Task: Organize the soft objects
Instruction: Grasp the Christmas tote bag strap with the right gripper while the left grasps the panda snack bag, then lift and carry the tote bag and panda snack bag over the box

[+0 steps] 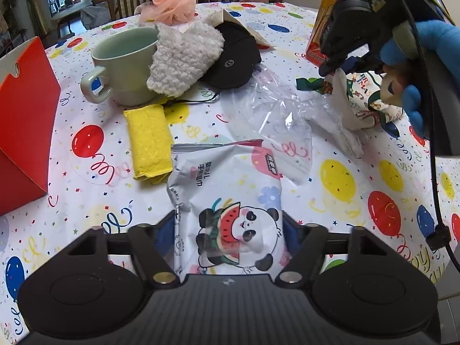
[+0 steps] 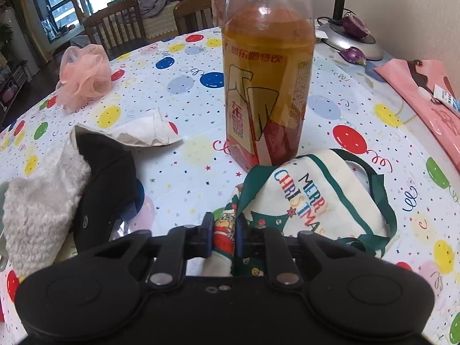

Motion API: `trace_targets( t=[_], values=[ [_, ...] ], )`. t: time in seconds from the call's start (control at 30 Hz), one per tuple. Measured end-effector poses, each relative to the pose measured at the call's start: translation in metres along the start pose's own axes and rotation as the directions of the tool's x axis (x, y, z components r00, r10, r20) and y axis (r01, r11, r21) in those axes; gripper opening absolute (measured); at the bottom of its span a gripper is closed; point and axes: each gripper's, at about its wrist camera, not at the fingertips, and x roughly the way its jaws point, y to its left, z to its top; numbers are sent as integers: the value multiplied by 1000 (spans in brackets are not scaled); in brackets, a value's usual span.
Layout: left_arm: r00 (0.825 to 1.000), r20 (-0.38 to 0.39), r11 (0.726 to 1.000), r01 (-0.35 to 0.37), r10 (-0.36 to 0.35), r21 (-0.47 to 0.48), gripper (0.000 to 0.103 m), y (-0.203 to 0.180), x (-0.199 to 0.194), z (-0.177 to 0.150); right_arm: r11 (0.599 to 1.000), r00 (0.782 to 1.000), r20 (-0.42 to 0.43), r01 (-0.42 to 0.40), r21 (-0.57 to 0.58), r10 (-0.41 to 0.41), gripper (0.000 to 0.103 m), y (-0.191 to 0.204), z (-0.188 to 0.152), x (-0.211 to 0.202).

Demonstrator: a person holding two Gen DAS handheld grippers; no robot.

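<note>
Dining room, chairs behind; bench [image 1: 339,178] under a balloon-print cloth, cluttered. My left claw [image 1: 230,230] straddles the panda pack [image 1: 227,201], blue pads at both its sides; whether they press yet I cannot tell. Low hold, likely so the soft pack lifts without folding. My right claw [image 2: 224,233] is pinched tight on the Christmas bag's [image 2: 316,201] near edge, just before the bottle [image 2: 267,80], likely to hold it for filling. Towel [image 1: 149,146], fleece [image 1: 181,60], cap [image 1: 235,57] and pouf [image 1: 172,0] wait loose.

Red box [image 1: 23,120] cut by left edge; bottle [image 2: 267,86] top beyond frame.
</note>
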Motion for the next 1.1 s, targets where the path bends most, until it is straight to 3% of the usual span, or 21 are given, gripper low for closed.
trace_targets(
  t=[0.47,1.1],
  values=[
    [1000,7,1000,5,-4,-28,49,6,-7,-1,988,990,75,-111,-111,119,3,-31,-22,-65],
    [1000,27,996,-8,11,-88,46,23,-41,0,962,958,207,-150,-230,199,2,-71,-56,-157]
  ],
)
